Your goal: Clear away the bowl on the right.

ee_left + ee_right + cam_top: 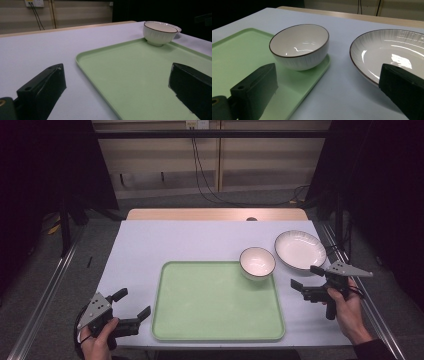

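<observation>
Two grippers flank a green tray (218, 302) on a pale table (150, 245), each held low near the front edge. At far left, the left gripper (134, 304) sits just off the tray's left rim, over bare tabletop, its jaws spread wide and holding nothing; the left hand (97, 342) grips it from below and angles it toward the tray. From the left gripper view the tray's near corner lies between the jaws, and its flat floor runs open and bare up to the bowl (160, 33) at the far corner. Behind the tray, a broad strip of table stays free back to the wooden edge (215, 214). The tray is a rounded rectangle with a low raised lip, reaching close to the table's front edge. The bowl (257, 262) is white with a dark rim and faint ribbing outside, upright and empty, resting at the tray's back right corner, right by the lip. Just right of it, off the tray, a shallow white plate (300, 250) with a dark rim lies on the table, near the bowl. The right gripper (303, 276) hovers in front of the plate, jaws wide and empty, pointing left toward bowl and plate, the right hand (347, 312) wrapped under it.
</observation>
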Action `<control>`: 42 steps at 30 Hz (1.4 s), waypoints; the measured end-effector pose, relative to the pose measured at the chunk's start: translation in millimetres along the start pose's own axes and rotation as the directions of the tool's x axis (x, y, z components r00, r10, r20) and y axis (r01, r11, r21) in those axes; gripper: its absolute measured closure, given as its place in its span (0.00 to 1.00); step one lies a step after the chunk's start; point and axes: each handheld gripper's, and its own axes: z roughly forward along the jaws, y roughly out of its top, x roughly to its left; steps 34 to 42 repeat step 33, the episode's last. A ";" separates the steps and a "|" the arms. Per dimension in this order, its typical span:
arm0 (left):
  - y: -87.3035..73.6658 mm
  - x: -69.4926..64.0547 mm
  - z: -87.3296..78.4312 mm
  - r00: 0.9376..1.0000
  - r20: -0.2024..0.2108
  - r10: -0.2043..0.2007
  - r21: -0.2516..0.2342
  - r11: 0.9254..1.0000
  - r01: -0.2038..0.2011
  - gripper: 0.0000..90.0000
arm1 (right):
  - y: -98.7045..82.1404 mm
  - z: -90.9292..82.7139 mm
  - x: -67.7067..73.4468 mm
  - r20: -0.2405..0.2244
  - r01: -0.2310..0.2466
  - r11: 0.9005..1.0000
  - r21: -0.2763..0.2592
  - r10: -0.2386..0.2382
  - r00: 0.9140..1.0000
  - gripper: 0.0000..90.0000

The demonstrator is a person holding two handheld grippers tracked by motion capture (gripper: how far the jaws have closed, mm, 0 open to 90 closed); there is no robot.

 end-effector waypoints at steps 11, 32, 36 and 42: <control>-0.1 0.5 -0.6 1.000 -0.003 0.001 0.000 1.000 -0.001 0.01 | -16.0 -26.6 12.9 0.009 0.002 1.000 -0.020 -0.002 1.000 0.01; 0.3 0.8 0.9 1.000 0.001 0.002 0.003 1.000 -0.002 0.01 | -40.4 -45.5 22.2 -0.037 0.082 0.997 0.014 -0.082 0.996 0.01; 0.4 0.9 0.7 1.000 -0.003 0.004 0.001 1.000 -0.004 0.01 | -40.2 -45.0 22.2 -0.034 0.086 0.996 0.017 -0.086 0.996 0.01; 0.4 0.9 0.7 1.000 -0.003 0.004 0.001 1.000 -0.004 0.01 | -40.2 -45.0 22.2 -0.034 0.086 0.996 0.017 -0.086 0.996 0.01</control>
